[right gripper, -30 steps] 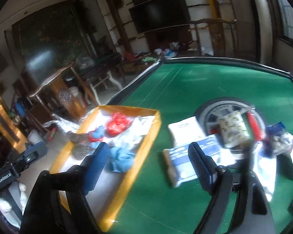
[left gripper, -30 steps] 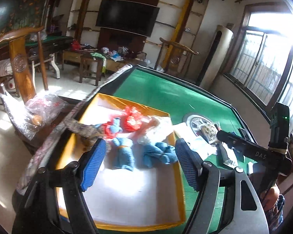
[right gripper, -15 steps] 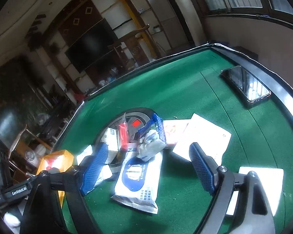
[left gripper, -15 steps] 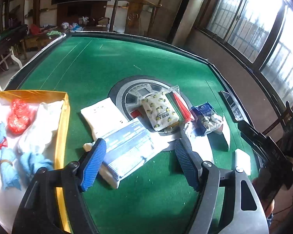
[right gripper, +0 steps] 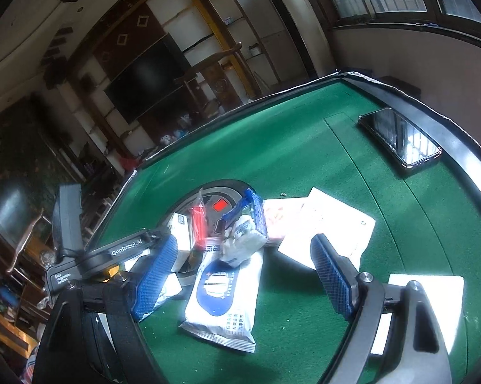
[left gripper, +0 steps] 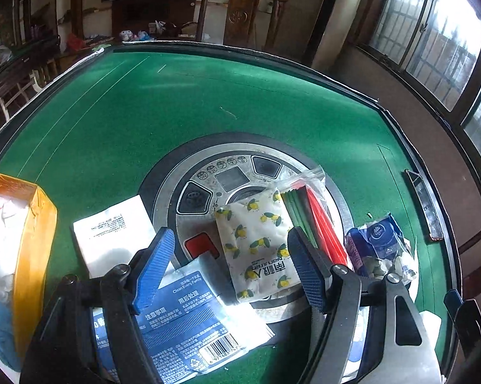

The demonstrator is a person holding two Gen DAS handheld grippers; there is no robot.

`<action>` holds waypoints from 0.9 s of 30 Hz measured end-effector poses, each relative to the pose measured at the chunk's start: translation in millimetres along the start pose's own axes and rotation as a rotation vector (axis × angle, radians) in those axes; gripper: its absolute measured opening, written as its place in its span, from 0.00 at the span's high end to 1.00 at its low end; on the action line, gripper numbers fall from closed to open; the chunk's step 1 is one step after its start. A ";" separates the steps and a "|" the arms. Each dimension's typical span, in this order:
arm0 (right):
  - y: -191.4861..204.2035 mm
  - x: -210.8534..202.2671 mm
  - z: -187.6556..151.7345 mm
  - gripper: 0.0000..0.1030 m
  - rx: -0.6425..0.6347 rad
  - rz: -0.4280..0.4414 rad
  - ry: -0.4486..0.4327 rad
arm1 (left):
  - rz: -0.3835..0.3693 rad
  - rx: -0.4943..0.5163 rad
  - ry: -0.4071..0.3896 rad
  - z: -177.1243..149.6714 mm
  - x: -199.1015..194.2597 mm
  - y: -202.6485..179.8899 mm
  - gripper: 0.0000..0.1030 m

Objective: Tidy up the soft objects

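Am holding left gripper (left gripper: 230, 268) over green desk (left gripper: 176, 112), jaws standing apart, gripping nothing. Lemon-print pack (left gripper: 256, 243) is lying between its fingers, just ahead; blue wipes pack (left gripper: 182, 320) below them. Yellow box (left gripper: 32, 240) with soft cloths is sitting off to its left. Am holding right gripper (right gripper: 243, 275) with jaws apart, empty; white-blue wipes pack (right gripper: 224, 294) is lying between its fingers.

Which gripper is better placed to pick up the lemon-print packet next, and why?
Probably the left. The left gripper is open with the lemon-print packet lying between its fingers, while the right gripper is open over a blue-and-white wipes pack.
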State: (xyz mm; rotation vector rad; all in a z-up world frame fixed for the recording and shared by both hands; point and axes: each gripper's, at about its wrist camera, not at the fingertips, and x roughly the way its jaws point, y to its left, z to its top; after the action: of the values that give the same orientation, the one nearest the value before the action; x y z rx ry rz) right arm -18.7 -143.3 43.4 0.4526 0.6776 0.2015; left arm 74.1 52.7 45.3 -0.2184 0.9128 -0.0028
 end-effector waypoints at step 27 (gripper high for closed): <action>-1.9 16.4 -12.4 0.21 -0.012 -0.032 0.064 | -0.035 0.119 -0.074 -2.7 -5.6 -34.6 0.94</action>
State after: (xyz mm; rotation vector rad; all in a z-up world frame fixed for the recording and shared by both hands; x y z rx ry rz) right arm -14.1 -135.5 24.8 0.4248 0.7449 0.1908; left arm 71.7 18.9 54.6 -0.1233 0.8323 -0.0802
